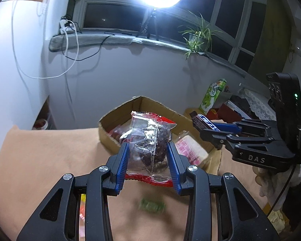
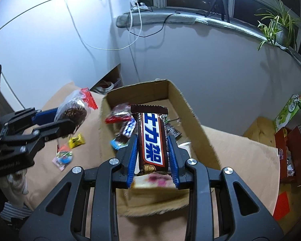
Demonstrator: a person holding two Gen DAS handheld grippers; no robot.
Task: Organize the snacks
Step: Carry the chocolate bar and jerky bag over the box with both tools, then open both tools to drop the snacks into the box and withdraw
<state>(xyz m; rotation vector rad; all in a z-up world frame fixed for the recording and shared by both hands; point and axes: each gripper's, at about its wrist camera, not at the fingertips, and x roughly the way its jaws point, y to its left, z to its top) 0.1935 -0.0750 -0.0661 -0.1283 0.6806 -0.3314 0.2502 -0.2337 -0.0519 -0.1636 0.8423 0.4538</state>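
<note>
While my left claw [image 1: 148, 156] clamps a wrapped chocolate cake [image 1: 150, 140], my right claw [image 2: 153, 154] grips a candy bar [image 2: 151, 138] above the cardboard box [image 2: 182, 98].

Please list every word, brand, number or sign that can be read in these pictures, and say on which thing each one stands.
"DAS": raised letters on the body of the right gripper, seen from the left wrist.
"士力架": white characters on the chocolate bar held in the right gripper.
Too blurred or small: the print on the green carton, the pink-printed packet in the cardboard box, and the seam of the wrapped cake in the left gripper.
</note>
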